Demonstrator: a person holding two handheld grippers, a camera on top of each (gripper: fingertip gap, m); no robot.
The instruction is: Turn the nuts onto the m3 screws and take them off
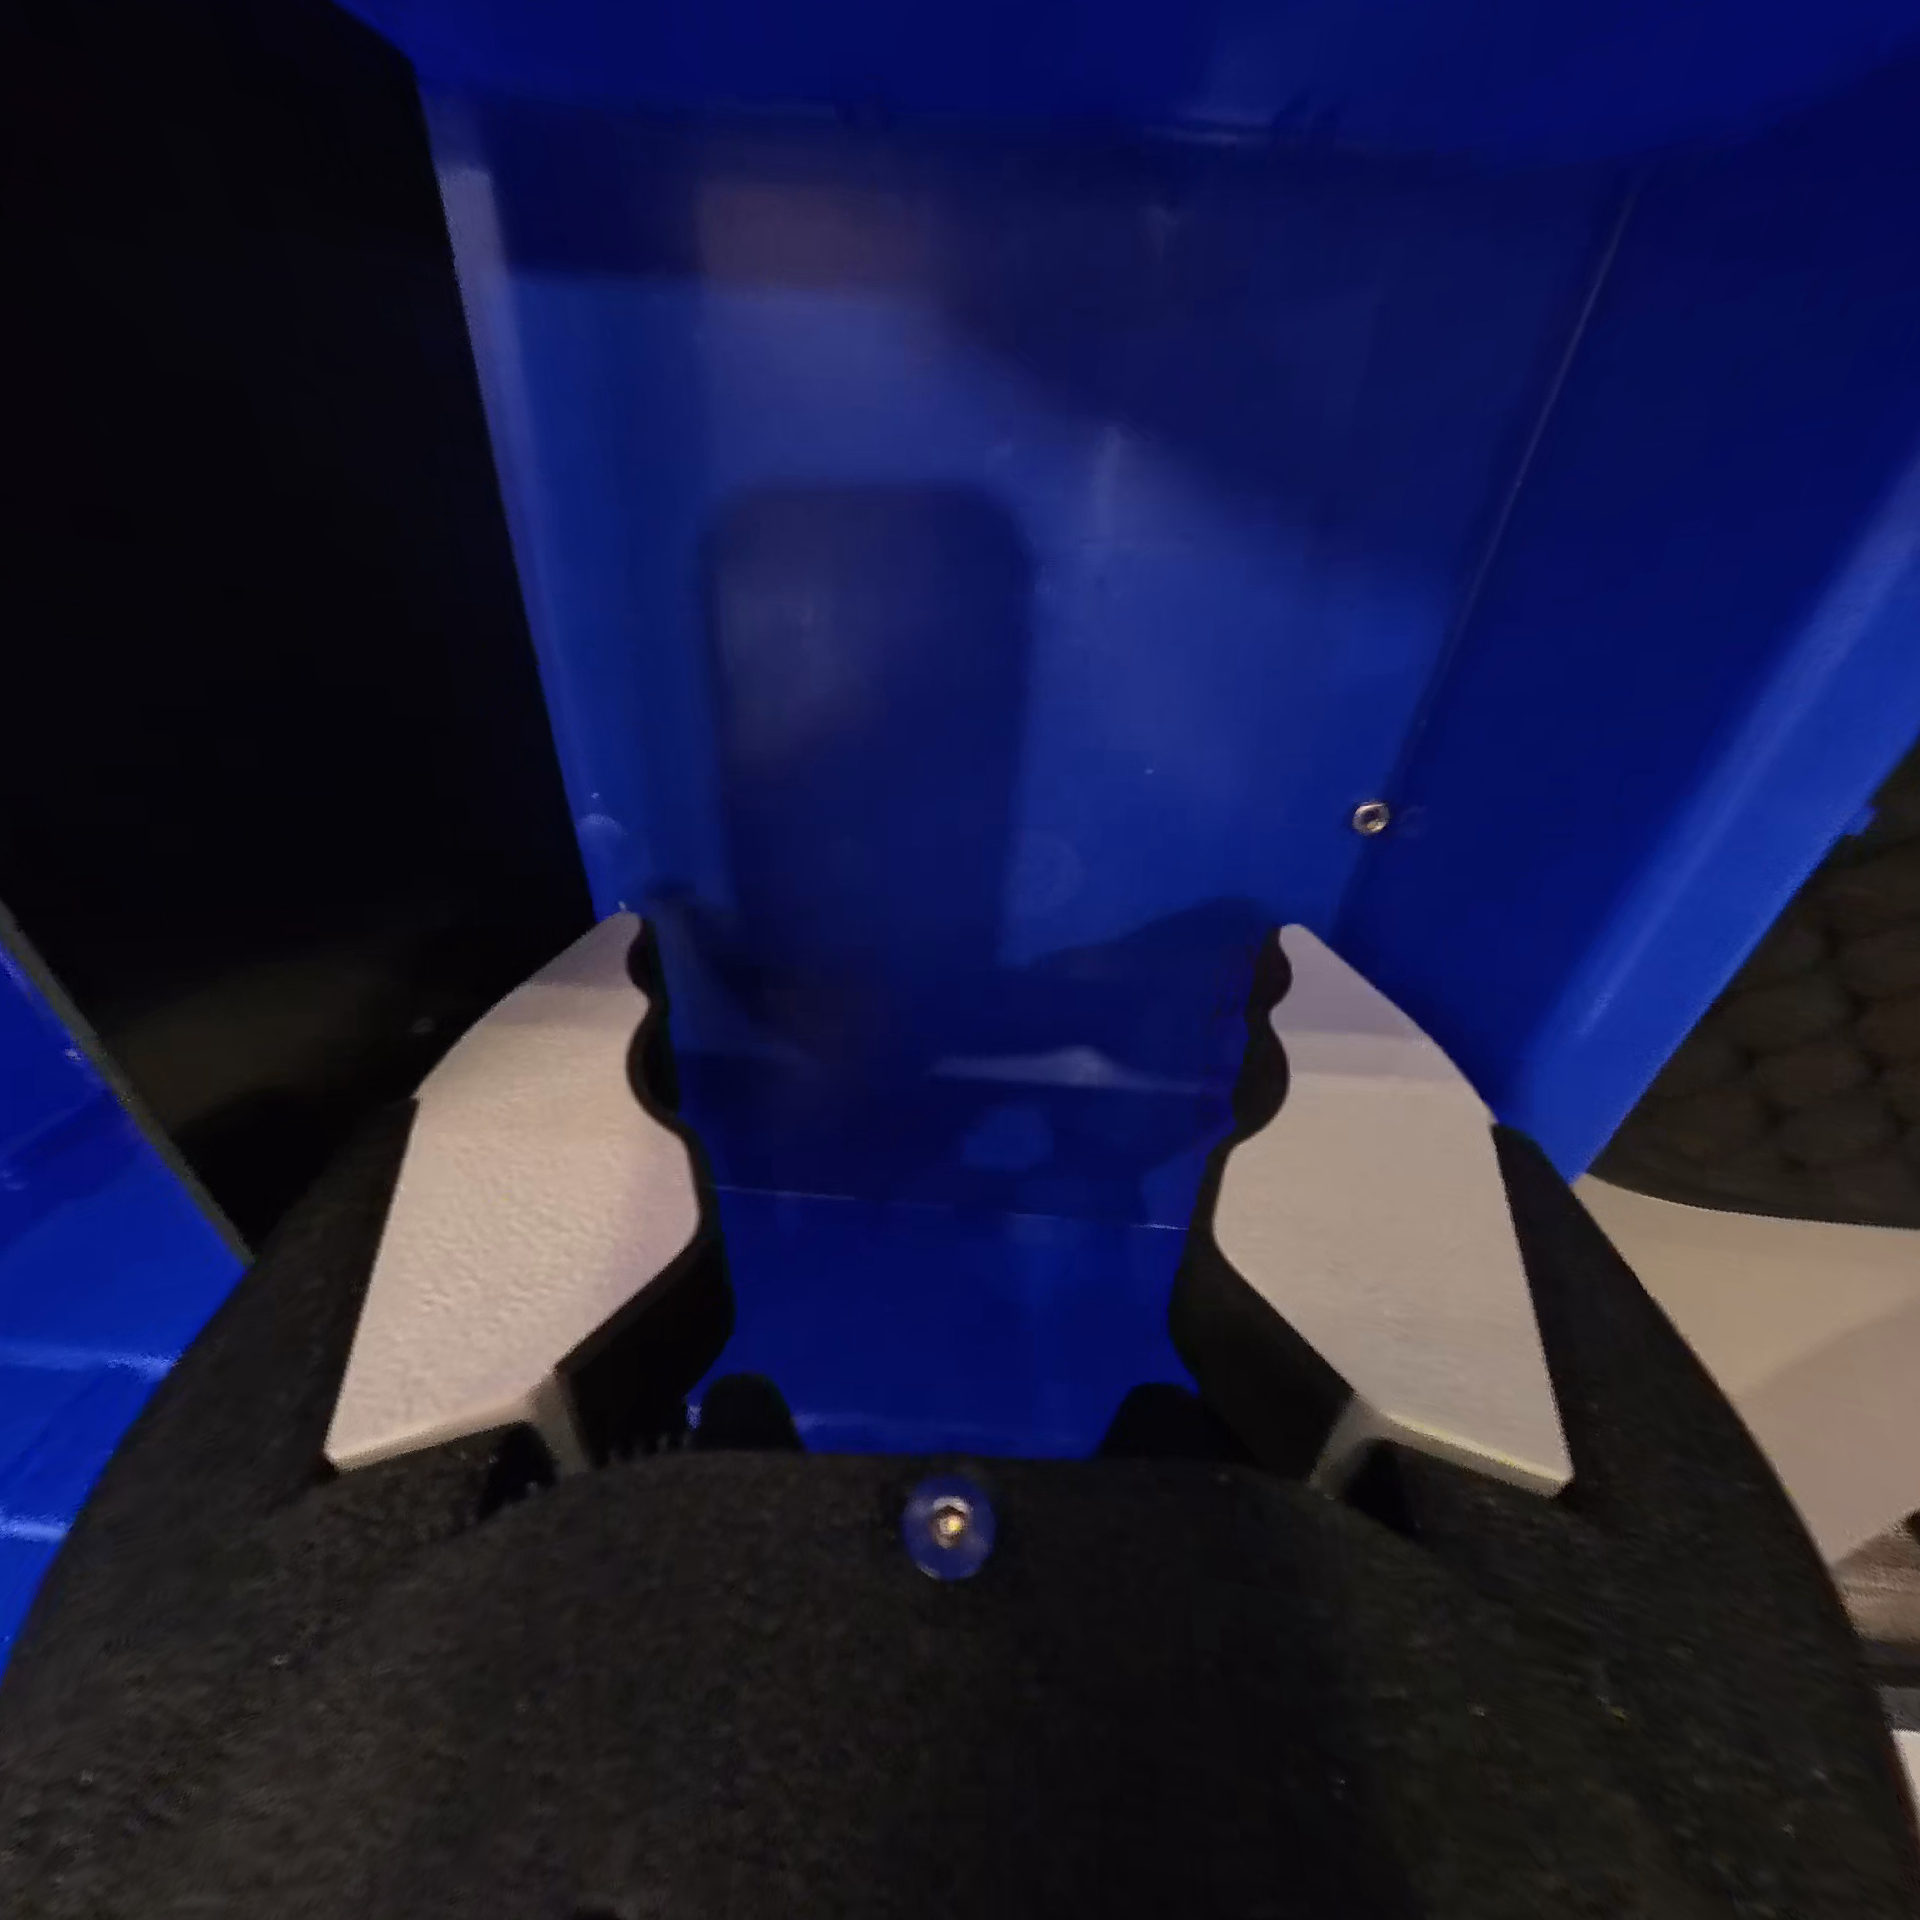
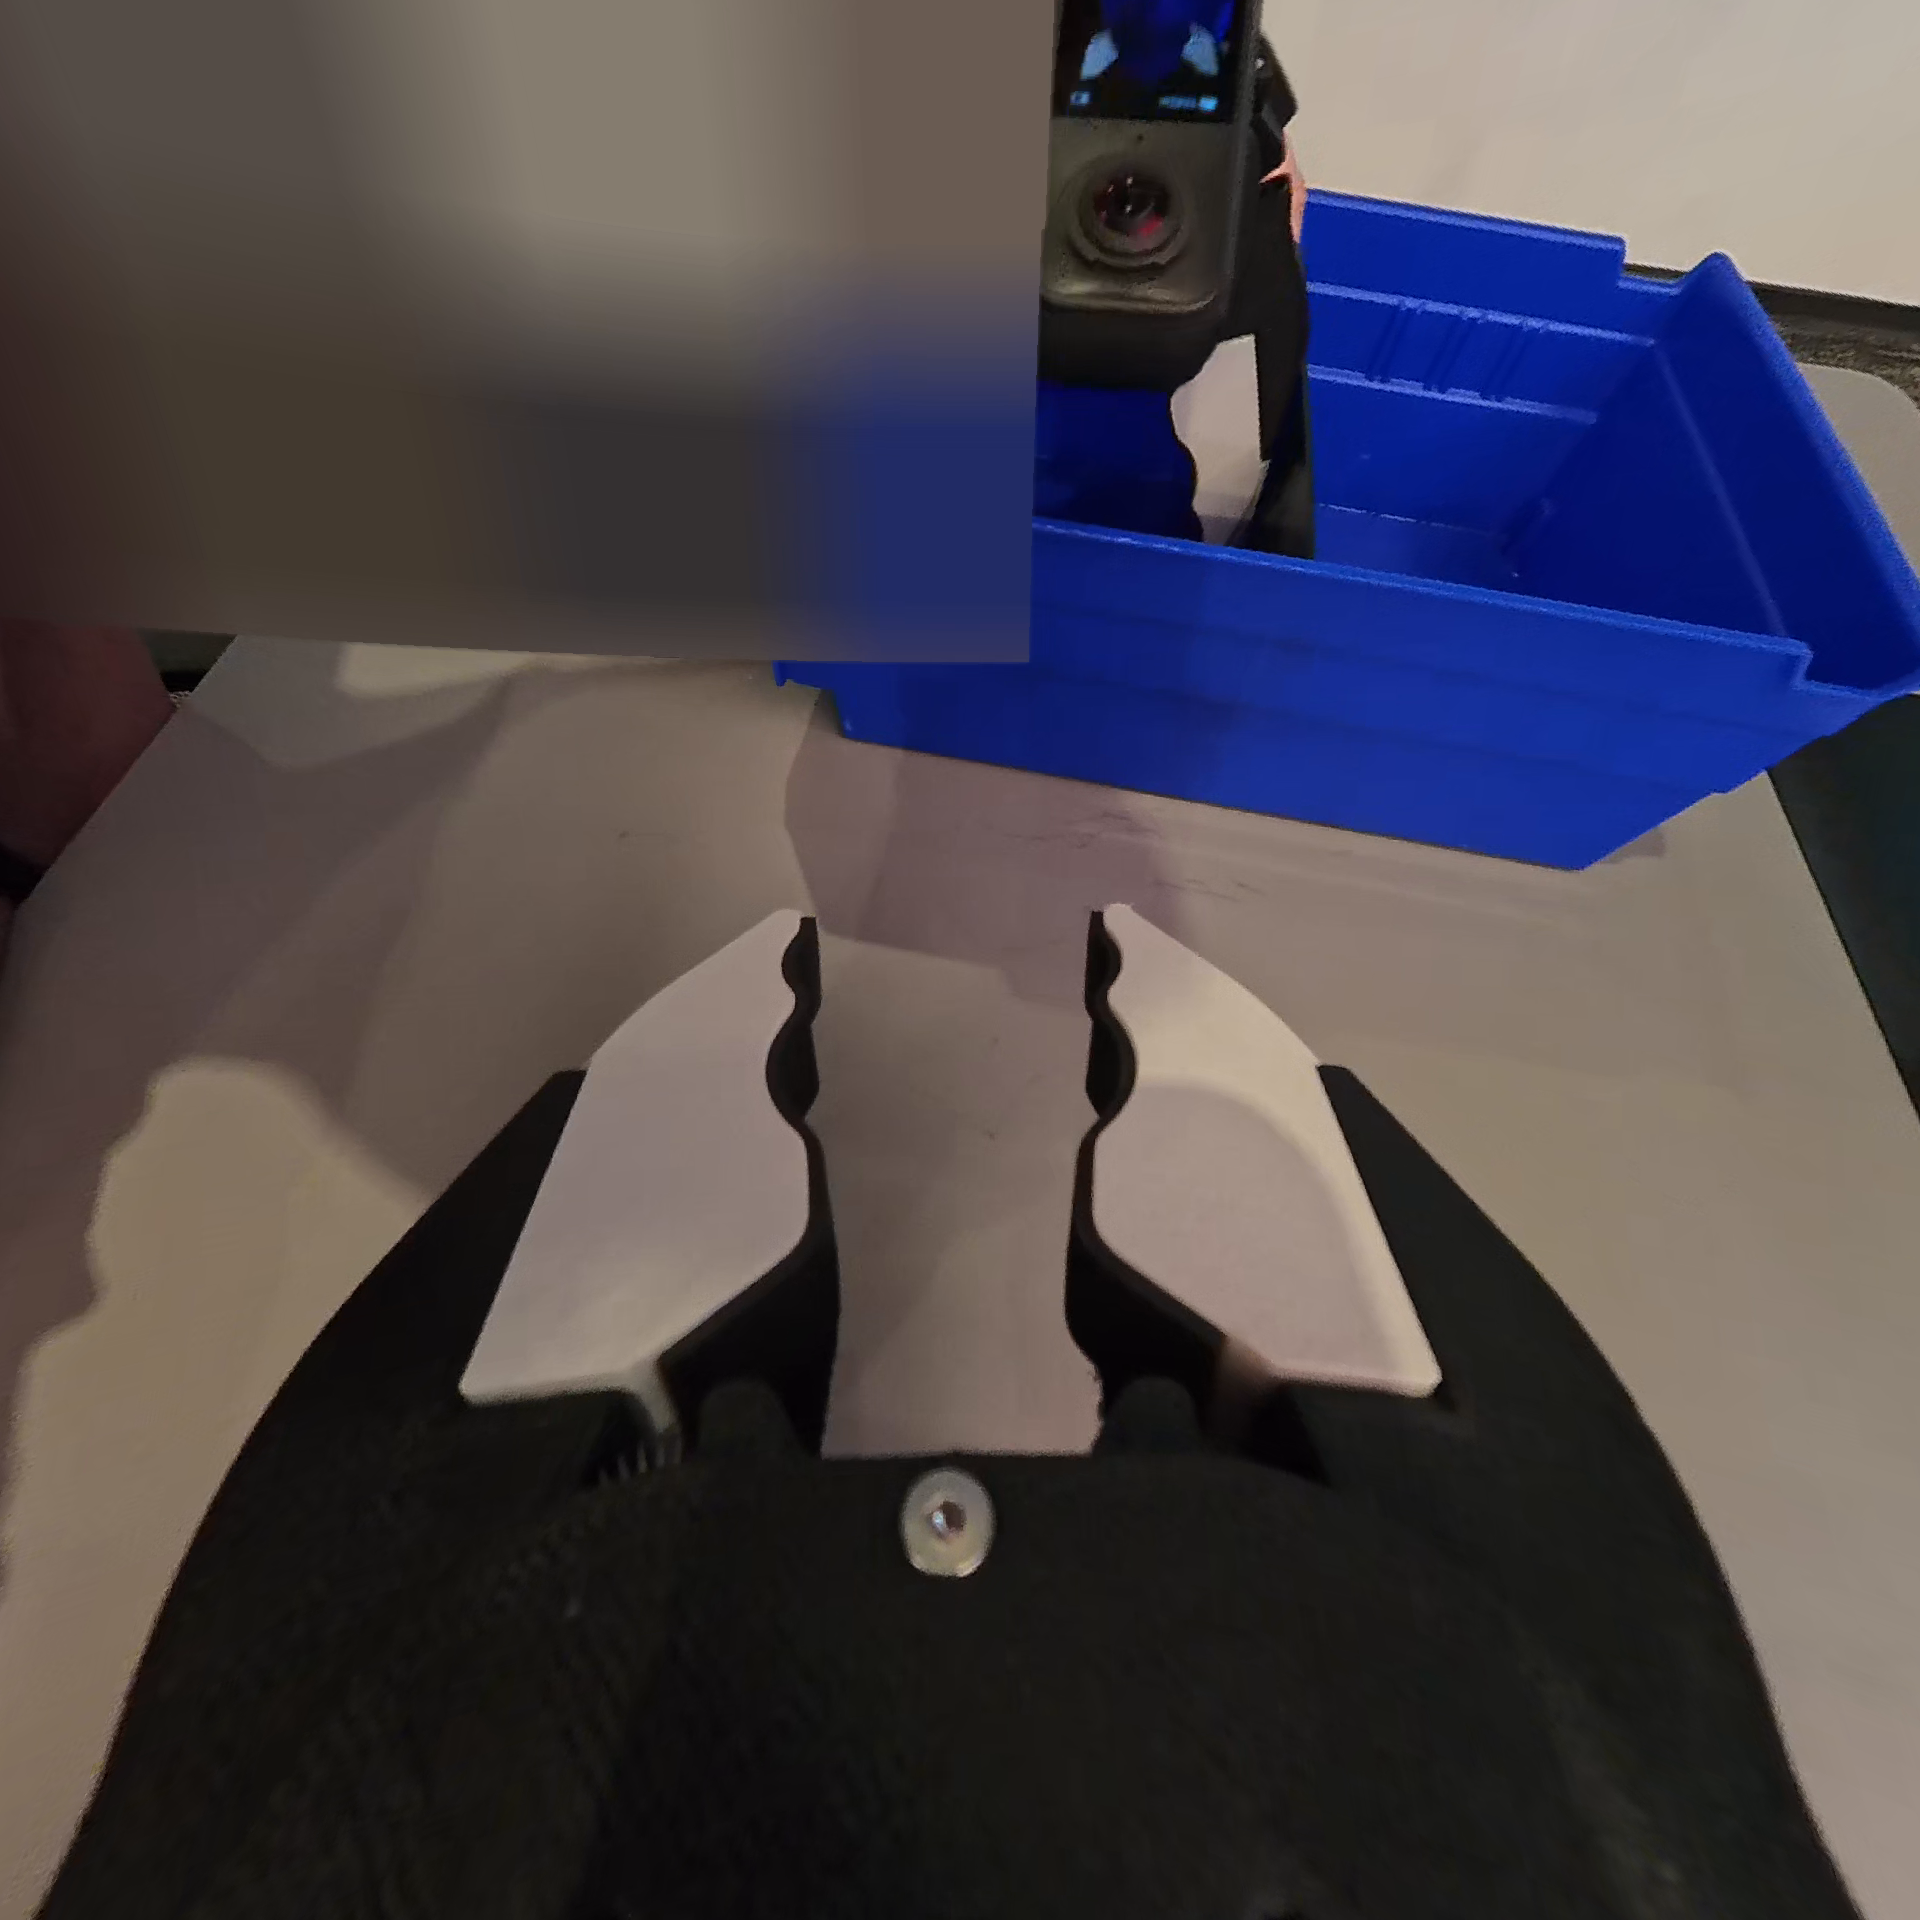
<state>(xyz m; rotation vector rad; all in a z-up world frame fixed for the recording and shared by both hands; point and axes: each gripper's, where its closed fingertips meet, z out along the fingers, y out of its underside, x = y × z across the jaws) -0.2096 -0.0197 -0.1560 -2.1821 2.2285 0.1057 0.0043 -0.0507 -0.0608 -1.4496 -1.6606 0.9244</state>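
Reaching spread left tool (image 1: 956,997) into glossy blue plastic bin (image 1: 1039,520) toward small steel nut (image 1: 1371,817); spread right tool (image 2: 951,966) idling, empty, over pale grey surface (image 2: 1455,987). Next, likely: closing on nut.

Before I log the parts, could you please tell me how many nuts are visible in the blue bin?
1: a small silver nut on the blue bin floor, right of the open left gripper. Others may be hidden.

A plain workroom (perhaps a lab): blue parts bin (image 2: 1455,665) on a grey table (image 2: 1351,1039), bare white wall (image 2: 1558,104).
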